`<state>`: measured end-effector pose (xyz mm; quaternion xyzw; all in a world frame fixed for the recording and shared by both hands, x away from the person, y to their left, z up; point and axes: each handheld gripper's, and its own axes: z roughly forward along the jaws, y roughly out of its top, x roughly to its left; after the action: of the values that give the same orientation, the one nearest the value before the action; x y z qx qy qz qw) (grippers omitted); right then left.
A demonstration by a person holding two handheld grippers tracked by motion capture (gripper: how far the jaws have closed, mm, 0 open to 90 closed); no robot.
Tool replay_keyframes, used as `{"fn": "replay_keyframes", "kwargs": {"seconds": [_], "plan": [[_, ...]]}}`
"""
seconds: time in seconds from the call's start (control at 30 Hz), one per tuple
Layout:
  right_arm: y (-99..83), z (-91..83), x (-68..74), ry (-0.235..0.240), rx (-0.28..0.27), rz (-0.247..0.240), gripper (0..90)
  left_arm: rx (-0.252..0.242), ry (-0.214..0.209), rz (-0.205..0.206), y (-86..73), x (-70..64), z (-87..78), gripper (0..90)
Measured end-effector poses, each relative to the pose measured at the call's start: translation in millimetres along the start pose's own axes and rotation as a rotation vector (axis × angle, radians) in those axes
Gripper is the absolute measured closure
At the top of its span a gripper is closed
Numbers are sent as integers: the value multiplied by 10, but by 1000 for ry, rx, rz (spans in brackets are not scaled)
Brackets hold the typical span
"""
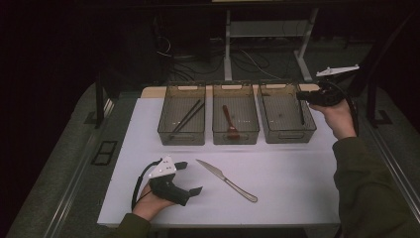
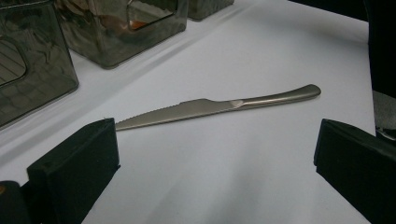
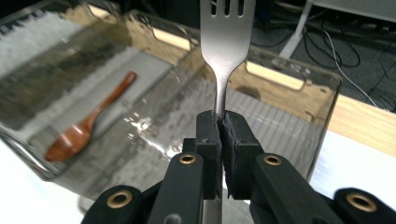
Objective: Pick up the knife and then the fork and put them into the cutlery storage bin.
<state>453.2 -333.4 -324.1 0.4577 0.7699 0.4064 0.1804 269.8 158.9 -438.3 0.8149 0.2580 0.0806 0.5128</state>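
Right hand-held gripper (image 3: 219,135) pinches fork (image 3: 227,42) by the neck w/ a thin grip above right bin (image 1: 286,112), so it could pivot or slip out; left hand-held gripper (image 1: 188,178) gapes wide near knife (image 1: 227,180) on table (image 1: 297,183).

White-topped table (image 1: 297,188) with three clear bins (image 1: 236,121) and a knife (image 1: 227,180).

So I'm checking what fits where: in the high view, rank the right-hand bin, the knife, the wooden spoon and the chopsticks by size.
1. Right-hand bin, clearly largest.
2. Knife.
3. Chopsticks, close to the knife; they lie farther off, so unsure.
4. Wooden spoon, smallest.
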Motion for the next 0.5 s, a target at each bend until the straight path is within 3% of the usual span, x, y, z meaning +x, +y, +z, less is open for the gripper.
{"fn": "replay_keyframes", "kwargs": {"seconds": [0.2,0.5], "plan": [[-126,165,-112,-25,86,-8,841,5,-3,1,-1,-5,6,0],[-285,376,-148,-42,204,-29,842,11,-7,5,-2,-7,12,0]]}}
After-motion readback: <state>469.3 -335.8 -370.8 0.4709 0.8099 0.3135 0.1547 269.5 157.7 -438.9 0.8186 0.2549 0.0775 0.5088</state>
